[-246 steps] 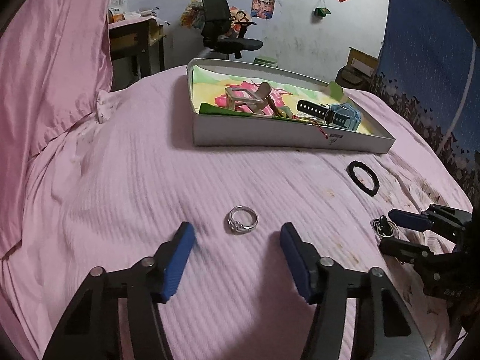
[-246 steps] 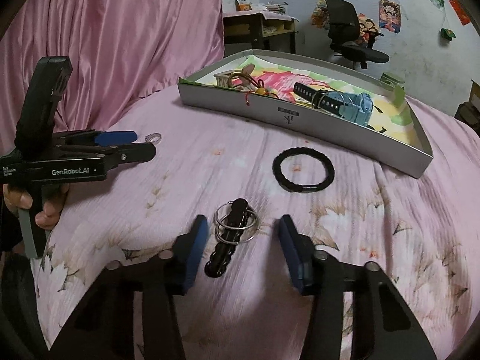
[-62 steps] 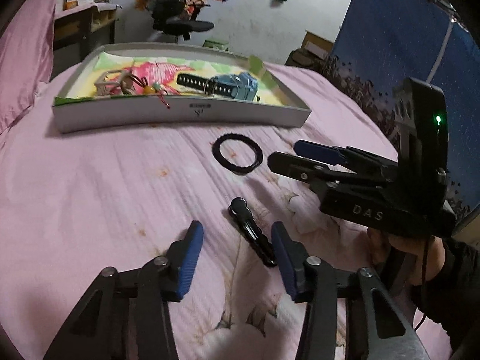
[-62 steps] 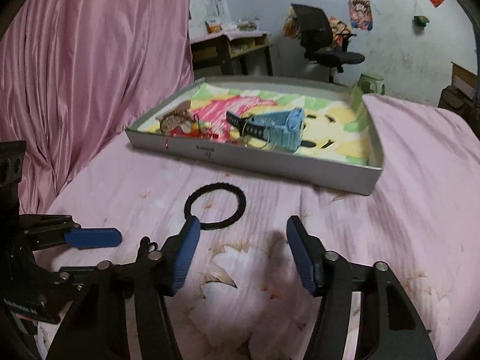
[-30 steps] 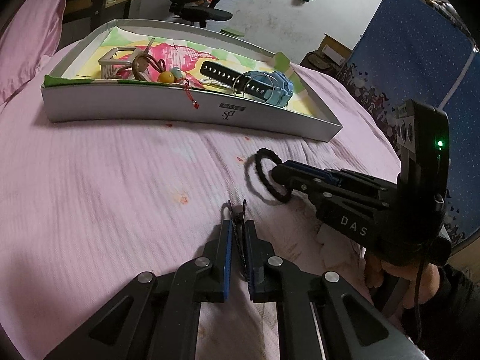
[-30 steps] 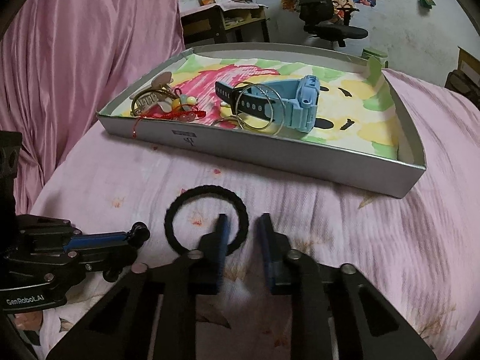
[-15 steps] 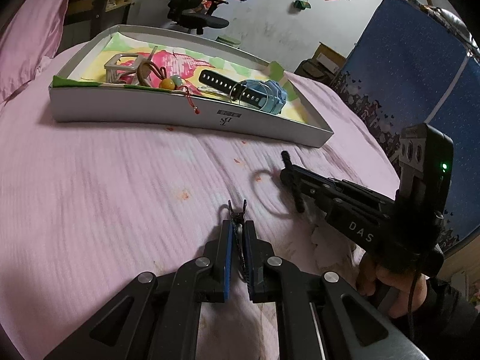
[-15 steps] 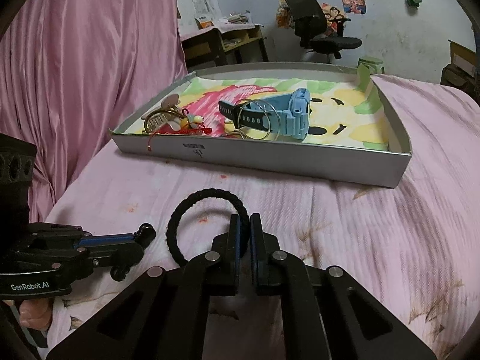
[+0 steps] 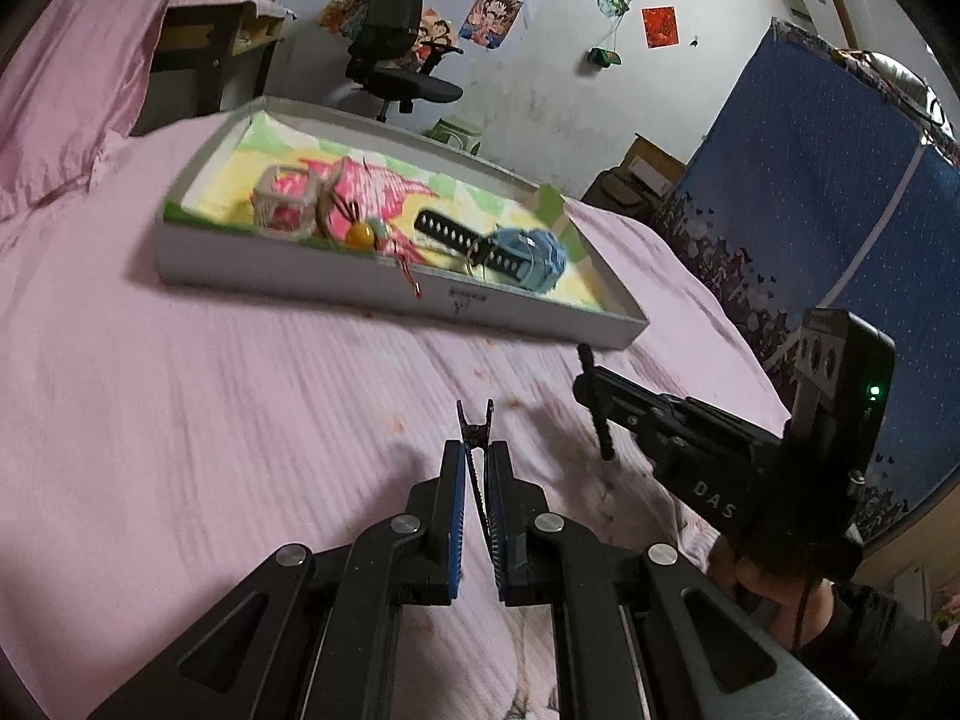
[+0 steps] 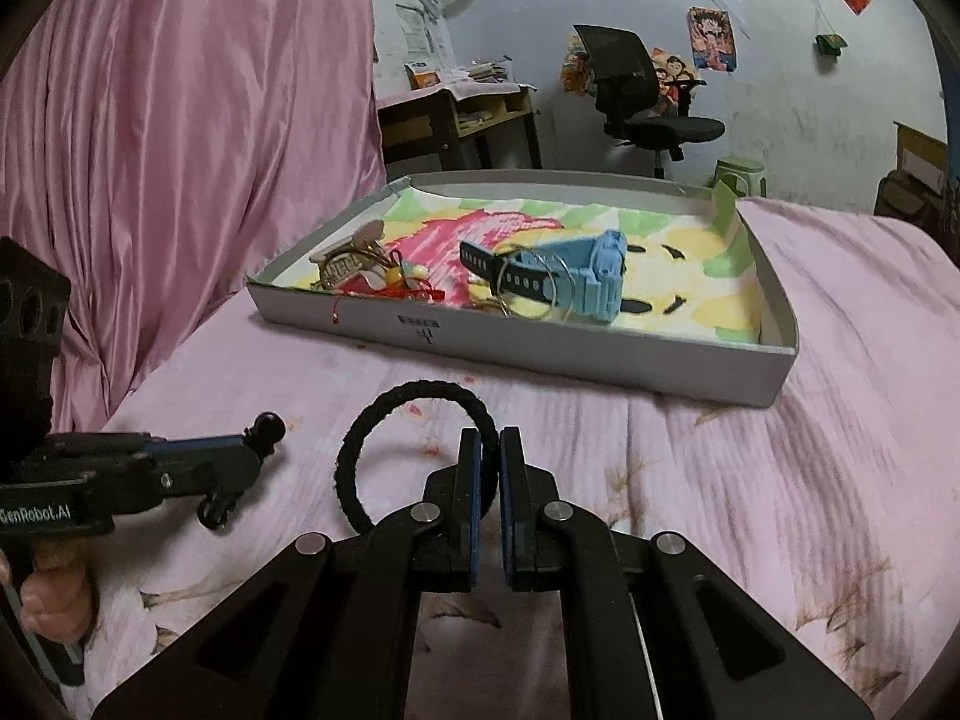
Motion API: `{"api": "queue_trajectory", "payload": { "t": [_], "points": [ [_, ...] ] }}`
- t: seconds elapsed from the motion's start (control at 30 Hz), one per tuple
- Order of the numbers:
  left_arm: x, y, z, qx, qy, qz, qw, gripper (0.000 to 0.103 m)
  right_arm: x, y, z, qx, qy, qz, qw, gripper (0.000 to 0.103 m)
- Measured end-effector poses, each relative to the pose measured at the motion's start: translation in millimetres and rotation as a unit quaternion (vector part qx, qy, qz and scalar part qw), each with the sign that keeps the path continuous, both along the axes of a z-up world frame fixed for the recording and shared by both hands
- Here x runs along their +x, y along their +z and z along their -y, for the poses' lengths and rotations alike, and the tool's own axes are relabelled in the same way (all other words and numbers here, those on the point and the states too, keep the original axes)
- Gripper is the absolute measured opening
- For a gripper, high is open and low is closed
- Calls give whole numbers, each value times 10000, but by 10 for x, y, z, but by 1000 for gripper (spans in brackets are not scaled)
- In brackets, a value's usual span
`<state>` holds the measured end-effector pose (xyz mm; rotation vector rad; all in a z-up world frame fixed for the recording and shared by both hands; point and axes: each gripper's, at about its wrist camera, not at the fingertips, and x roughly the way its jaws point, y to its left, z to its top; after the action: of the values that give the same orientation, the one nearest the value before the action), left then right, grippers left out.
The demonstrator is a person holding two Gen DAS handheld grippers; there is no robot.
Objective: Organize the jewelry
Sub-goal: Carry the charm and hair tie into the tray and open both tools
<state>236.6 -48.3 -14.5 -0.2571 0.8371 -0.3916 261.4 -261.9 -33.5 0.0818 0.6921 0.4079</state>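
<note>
The left gripper [image 9: 475,468] sits at the bottom middle of its own view. Its jaws are squeezed tight on a small black hair clip [image 9: 474,429], and the clip's tip pokes out past the blue pads. The right gripper [image 10: 491,468] sits at the bottom middle of its view. Its jaws have just been closing, and now they pinch one side of a black braided bracelet [image 10: 384,420]. The rest of the ring sticks out to the left, so it is easy to carry.

Each gripper holds just one thing, likely so both can go into the box in one trip. The white box [image 10: 600,354] rests on the pink bed sheet [image 10: 750,480] in the middle of the frame, a little way ahead of both grippers. A blue watch [image 10: 594,282] and a beaded charm with red string [image 10: 402,276] lie inside it. The box has low walls, so things can be dropped in from above.
</note>
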Motion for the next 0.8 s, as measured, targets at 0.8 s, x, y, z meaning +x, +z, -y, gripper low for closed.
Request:
{"api": "queue_trajectory", "payload": {
  "t": [0.8],
  "points": [
    [1119,311,-76,760,476,533,9945,8,867,461,-281,-1303,-834,188,9878,5]
  ]
}}
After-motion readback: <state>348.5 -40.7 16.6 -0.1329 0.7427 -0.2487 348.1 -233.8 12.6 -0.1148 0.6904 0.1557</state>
